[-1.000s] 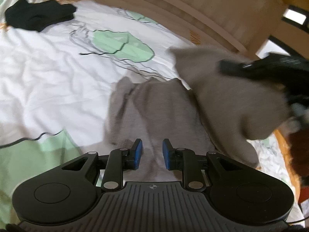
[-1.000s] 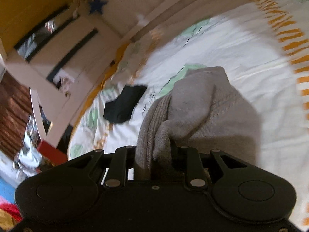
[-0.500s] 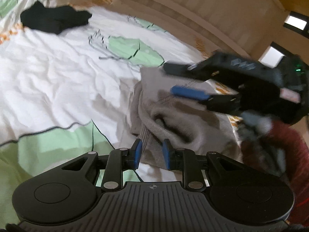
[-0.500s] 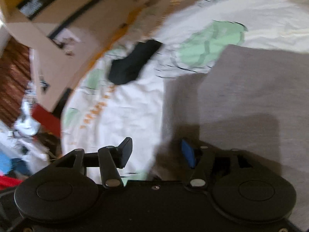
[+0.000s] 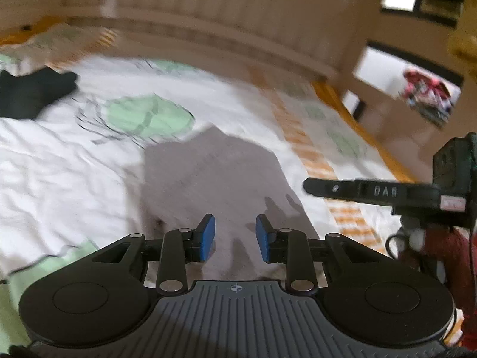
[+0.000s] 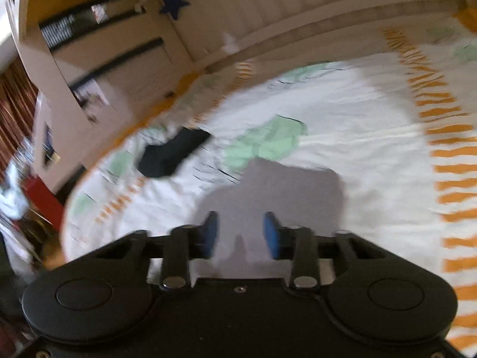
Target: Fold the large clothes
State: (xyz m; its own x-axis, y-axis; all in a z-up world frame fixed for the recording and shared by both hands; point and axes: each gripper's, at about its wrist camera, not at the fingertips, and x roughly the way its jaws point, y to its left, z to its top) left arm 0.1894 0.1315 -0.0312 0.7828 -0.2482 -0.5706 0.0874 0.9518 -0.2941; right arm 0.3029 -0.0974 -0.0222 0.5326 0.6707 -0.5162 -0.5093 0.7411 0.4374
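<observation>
A grey garment (image 5: 214,176) lies folded flat on the white bed sheet (image 5: 59,161), and it also shows in the right wrist view (image 6: 277,191). My left gripper (image 5: 235,232) hovers above the garment's near part, open and empty. My right gripper (image 6: 241,229) hovers above the garment's near edge, open and empty. The right gripper's body (image 5: 372,192) shows at the right of the left wrist view, off to the garment's right side.
A black garment (image 5: 29,92) lies on the sheet at the far left; it also shows in the right wrist view (image 6: 173,152). The wooden headboard (image 5: 223,21) runs behind the bed. The sheet's orange-striped border (image 6: 447,161) lies to the right. Cupboards (image 6: 98,59) stand beyond the bed's left.
My right gripper let go of the grey garment, laid it over flat, and pulled back up and away. My left gripper rose and stayed open. Both views are motion-blurred.
</observation>
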